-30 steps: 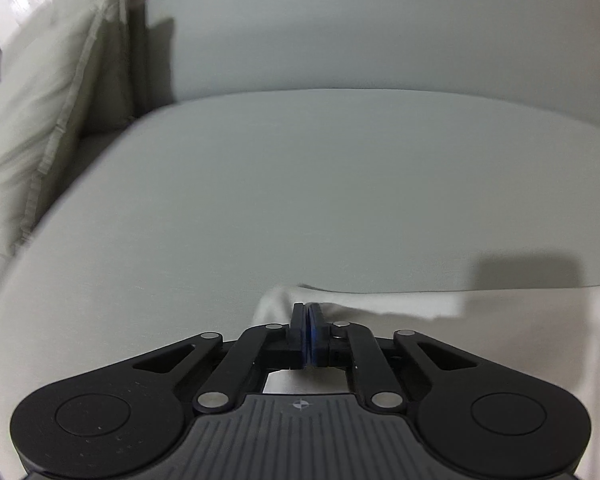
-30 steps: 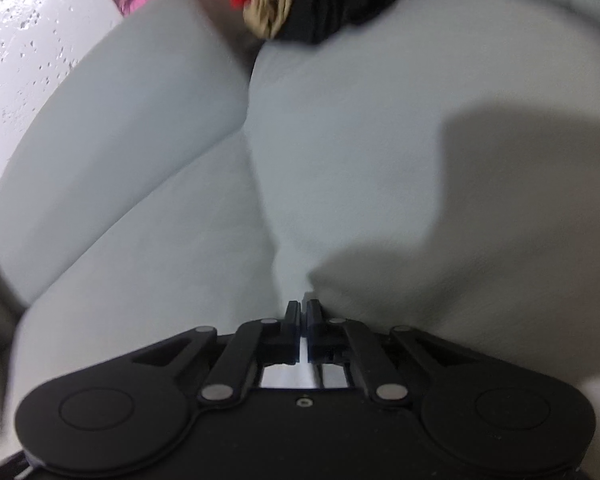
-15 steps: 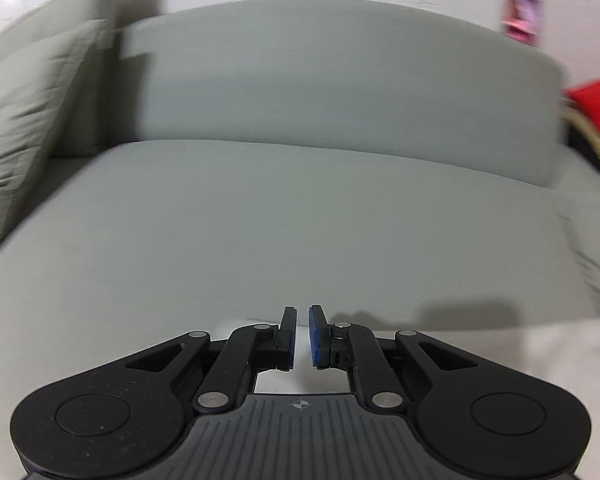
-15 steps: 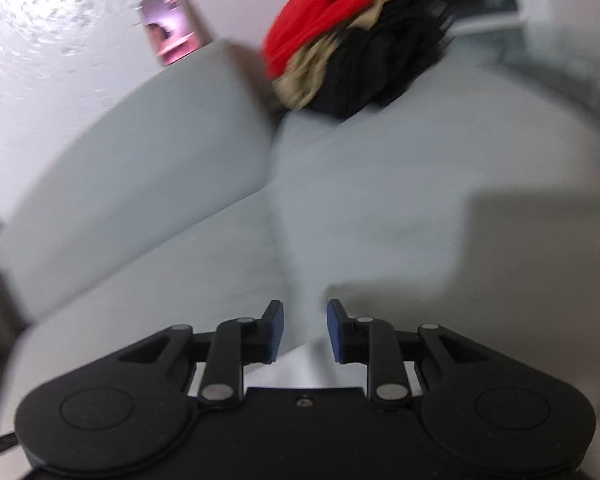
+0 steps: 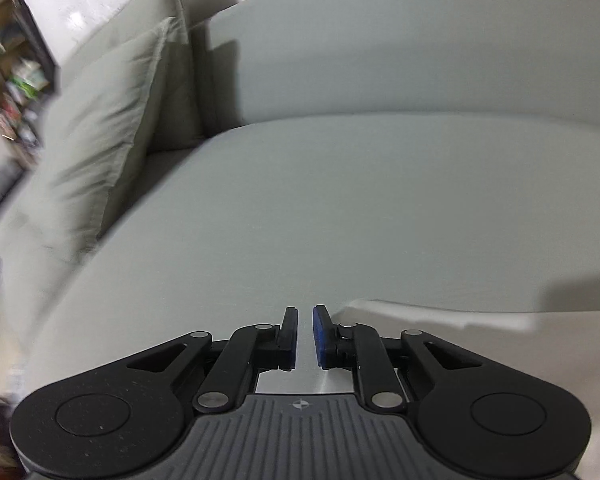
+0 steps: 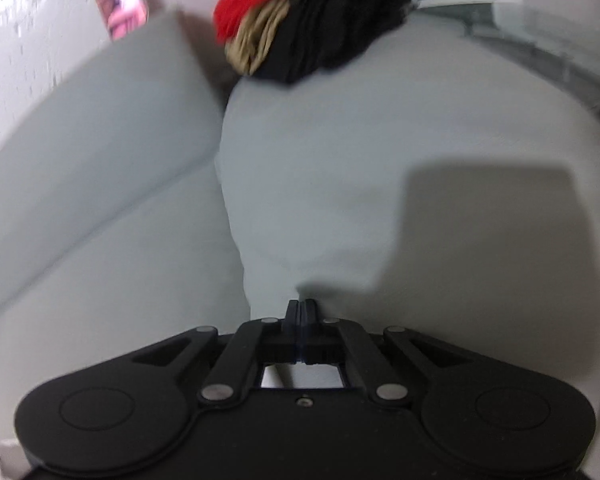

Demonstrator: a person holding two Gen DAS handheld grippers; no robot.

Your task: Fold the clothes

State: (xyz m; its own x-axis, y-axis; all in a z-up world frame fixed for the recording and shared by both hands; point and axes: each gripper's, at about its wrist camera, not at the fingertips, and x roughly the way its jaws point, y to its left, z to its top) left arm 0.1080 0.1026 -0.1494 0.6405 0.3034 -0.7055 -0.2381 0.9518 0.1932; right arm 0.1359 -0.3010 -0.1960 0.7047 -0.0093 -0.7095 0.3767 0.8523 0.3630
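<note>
Soft, even indoor light, fisheye-bent edges.
Motion blur smears both views; a blocky dark shadow lies right of each claw.

Sofa seat [image 5: 340, 200]: matt grey woven cloth. White garment [image 5: 480, 332] on it: soft cloth. Left gripper [image 5: 304, 336]: matt black plastic, metal rivets.

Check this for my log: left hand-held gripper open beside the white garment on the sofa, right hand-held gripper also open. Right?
Not quite. The right hand-held gripper is shut, its jaws pressed together in the right wrist view. The left hand-held gripper is open beside the white garment on the sofa, as you said.
</note>
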